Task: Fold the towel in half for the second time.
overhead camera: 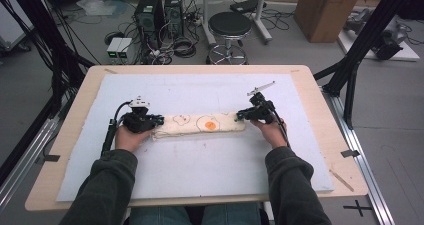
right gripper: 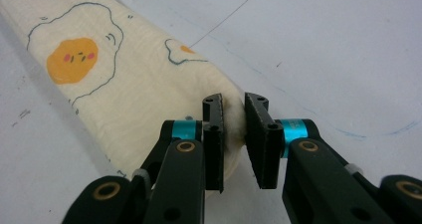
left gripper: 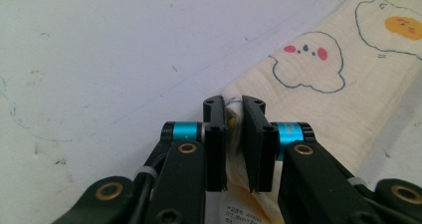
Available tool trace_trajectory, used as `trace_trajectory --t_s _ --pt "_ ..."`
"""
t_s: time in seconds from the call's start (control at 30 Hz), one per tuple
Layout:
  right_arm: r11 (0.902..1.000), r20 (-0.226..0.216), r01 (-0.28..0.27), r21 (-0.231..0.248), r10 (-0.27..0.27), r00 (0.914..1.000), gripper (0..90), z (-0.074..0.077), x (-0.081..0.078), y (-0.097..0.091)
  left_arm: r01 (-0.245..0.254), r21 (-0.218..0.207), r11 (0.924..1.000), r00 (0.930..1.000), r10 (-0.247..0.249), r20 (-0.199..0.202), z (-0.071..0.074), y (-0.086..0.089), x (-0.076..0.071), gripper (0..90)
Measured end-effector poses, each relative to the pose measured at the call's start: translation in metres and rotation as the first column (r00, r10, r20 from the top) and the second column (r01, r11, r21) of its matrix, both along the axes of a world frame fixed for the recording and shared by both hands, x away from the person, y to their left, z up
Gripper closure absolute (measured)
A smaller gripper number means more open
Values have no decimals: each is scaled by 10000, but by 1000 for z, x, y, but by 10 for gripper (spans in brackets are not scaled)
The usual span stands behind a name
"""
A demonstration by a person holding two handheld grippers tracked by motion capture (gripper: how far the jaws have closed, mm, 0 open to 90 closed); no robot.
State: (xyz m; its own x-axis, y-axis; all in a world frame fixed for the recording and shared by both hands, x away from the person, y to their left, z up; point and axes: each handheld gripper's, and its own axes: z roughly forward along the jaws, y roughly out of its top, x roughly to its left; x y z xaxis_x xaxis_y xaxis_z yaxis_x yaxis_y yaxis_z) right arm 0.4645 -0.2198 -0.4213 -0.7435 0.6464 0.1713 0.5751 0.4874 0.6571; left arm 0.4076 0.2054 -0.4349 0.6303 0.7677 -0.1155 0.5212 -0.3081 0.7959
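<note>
The cloth [overhead camera: 200, 125], folded into a long narrow strip with fried-egg drawings, lies flat on the white sheet [overhead camera: 200, 170] of the tabletop [overhead camera: 320, 115], stretched between the two grippers. The left gripper [left gripper: 233, 109] has the cloth's left end between its jaws; the jaws stand only a little apart, and a bunch of fabric and a label fill the gap. It looks like a light grip, but I cannot tell if the pads really press on the fabric. The right gripper [right gripper: 234, 107] stands the same way at the other end: narrow gap, the rounded cloth edge between the jaws, contact on the left pad, a small space beside the right pad.

The step in hand seems to be to set the folded strip down and to let go, or to take it again for one more fold; I judge this from the flat position only.

To do it well:
- Keep both grippers low, so the ends do not lift and the layers do not slide.
- Open both jaws together, so no end is pulled to one side.
- Draw each gripper back along its own jaws, away from the cloth, not sideways.
- Watch that the label beside the left jaws does not catch.
</note>
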Motion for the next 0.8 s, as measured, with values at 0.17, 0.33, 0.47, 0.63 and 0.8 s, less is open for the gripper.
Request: trace_trajectory --t_s 0.17,0.33,0.47,0.63,0.8 --pt "9999 -62 39 134 -39 10000 712 -1 0 -1 -56 -82 10000 9999 55 -157 1 4 0 705" --pt "9989 57 164 437 -167 9998 663 3 -1 -6 -79 -323 9994 10000 78 -36 4 6 -1 658" --pt "9956 108 268 897 -279 9996 597 9 -4 -11 -22 -378 9993 10000 22 9 7 9 -3 633" --pt "9931 314 259 1144 -297 9991 537 15 -8 -12 -61 -573 9983 10000 66 75 11 11 -5 578" --pt "9901 350 337 1363 -388 9986 473 18 -10 -11 0 -662 9978 9999 8 110 14 14 -7 539"
